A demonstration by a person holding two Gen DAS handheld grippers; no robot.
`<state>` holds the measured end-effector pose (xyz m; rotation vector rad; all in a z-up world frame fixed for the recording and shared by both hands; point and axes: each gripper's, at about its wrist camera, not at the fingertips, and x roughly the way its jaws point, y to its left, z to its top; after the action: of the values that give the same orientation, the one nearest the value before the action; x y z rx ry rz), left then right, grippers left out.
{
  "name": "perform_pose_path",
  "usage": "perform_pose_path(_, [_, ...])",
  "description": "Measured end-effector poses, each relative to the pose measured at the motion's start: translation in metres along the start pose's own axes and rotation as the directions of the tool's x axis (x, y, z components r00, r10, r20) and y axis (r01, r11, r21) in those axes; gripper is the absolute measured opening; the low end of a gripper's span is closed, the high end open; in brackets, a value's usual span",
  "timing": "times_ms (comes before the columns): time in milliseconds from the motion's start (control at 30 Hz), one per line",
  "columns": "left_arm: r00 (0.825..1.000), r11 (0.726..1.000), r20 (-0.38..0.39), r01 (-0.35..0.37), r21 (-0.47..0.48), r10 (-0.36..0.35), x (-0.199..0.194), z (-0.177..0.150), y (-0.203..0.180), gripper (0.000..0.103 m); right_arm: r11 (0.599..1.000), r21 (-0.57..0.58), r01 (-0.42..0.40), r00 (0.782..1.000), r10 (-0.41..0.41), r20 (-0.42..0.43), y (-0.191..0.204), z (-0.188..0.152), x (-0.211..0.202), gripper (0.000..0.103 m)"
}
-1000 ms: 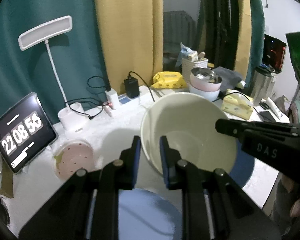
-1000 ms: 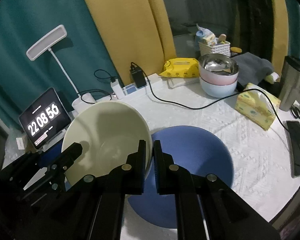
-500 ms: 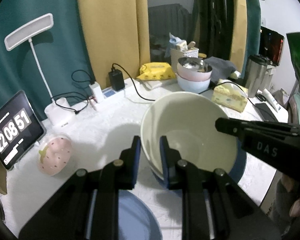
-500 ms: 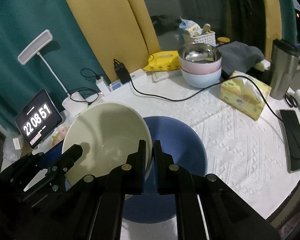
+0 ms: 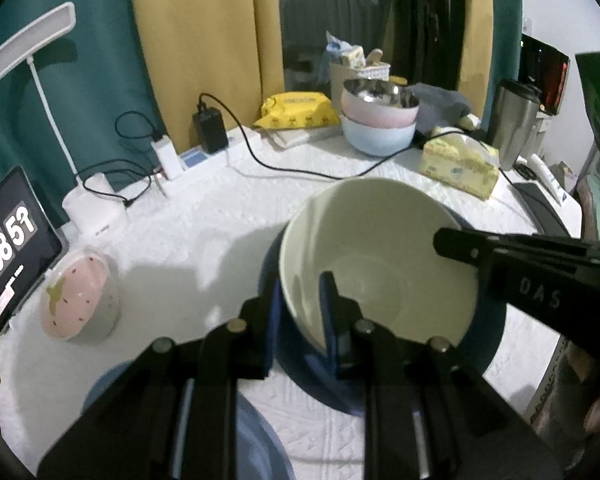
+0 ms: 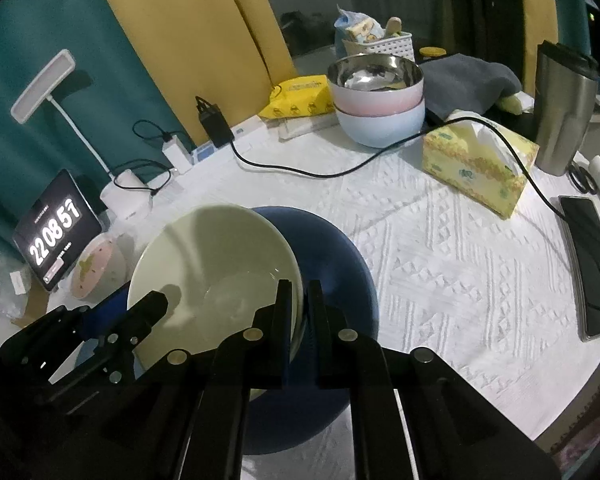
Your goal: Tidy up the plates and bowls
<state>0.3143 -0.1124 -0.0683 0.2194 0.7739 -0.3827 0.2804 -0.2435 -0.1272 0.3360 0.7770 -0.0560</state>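
We hold the cream bowl [image 5: 380, 256] with both tongs at once; the left tongs [image 5: 300, 312] pinch its near rim, one finger inside the bowl and one outside, and the right tongs [image 6: 299, 312] are pressed almost together on the thin rim at the opposite side. The bowl hangs tilted over the dark blue plate [image 6: 340, 264], which lies on the white counter [image 6: 440, 264]; whether its foot already touches the plate we cannot tell.

We judge the bowl to be glazed ceramic: stiff, rather heavy for so thin a grip, smooth and therefore slippery between hard pads, and it may chip if it drops on the plate; the rim is the only place where the tongs can take it, so two opposite points, as now, seem to us the safest hold; it should go down level and slowly.

Beyond the plate, a stack of a steel, a pink and a pale blue bowl [image 6: 380, 100] stands well apart near the curtain; left of the plate lies a small pink strawberry dish [image 5: 80, 300].

Writing we can read: "DAS" on the right tongs' body as the left camera sees it; the tablet clock [image 6: 56, 236] left of the plate shows 22 08 and seconds mid-flip; the print on the yellow tissue box [image 6: 476, 164] is too small to read.
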Motion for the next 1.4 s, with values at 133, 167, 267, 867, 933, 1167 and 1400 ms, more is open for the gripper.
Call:
perform_pose_path(133, [0.999, 1.000, -0.046, 0.019, -0.021, -0.020, 0.016, -0.004, 0.003, 0.020, 1.000, 0.002, -0.007, 1.000, 0.007, -0.021, -0.005, -0.002, 0.009, 0.009])
perform_pose_path(167, [0.998, 0.999, -0.058, 0.025, -0.032, -0.027, 0.021, -0.006, 0.004, 0.020, 1.000, -0.001, 0.000, 1.000, 0.000, -0.019, -0.005, -0.002, 0.010, 0.009])
perform_pose_path(267, [0.999, 1.000, -0.044, 0.015, -0.016, -0.015, 0.021, -0.006, 0.000, 0.020, 1.000, -0.007, 0.015, 1.000, -0.015, -0.015, -0.005, -0.002, 0.011, 0.008])
perform_pose_path(867, [1.000, 1.000, -0.003, 0.013, -0.018, -0.013, 0.001, -0.005, 0.007, 0.025, 0.997, -0.019, 0.078, 0.996, -0.078, 0.034, 0.004, 0.004, -0.008, 0.021])
perform_pose_path(933, [1.000, 1.000, 0.006, 0.003, -0.023, -0.003, -0.005, -0.004, 0.010, 0.026, 0.997, -0.029, 0.078, 0.996, -0.077, 0.040, 0.010, 0.003, -0.011, 0.021])
perform_pose_path(1167, [0.999, 0.998, 0.048, -0.002, -0.056, 0.004, -0.025, -0.007, 0.029, 0.047, 0.995, -0.059, 0.082, 0.996, -0.080, 0.042, 0.031, 0.002, -0.017, 0.022])
perform_pose_path(1400, [0.997, 0.995, 0.077, -0.009, -0.096, 0.016, -0.040, -0.013, 0.053, 0.047, 0.992, -0.093, 0.086, 0.995, -0.081, 0.051, 0.055, 0.000, -0.020, 0.022])
